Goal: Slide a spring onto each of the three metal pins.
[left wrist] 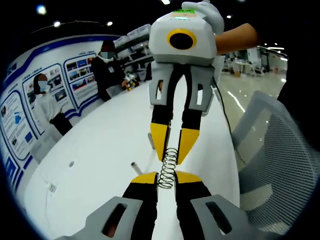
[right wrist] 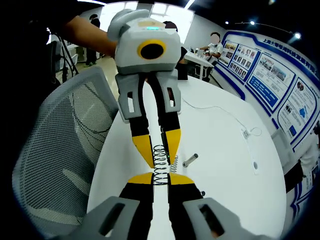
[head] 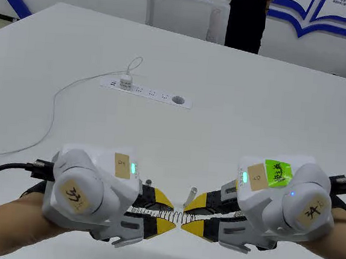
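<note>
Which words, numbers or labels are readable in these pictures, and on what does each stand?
Green sticker on the right tool: handwriting, too blurred to read.
Tan sticker on the left tool: handwriting, not legible.
Wall posters: too small to read.
Nothing can be quoted with certainty.

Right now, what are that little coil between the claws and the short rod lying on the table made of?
The spring looks like thin bare steel wire: grey, glinting open coils. The pin seems solid metal, smooth and silvery, catching light along its side. Which metal, I cannot tell.
</note>
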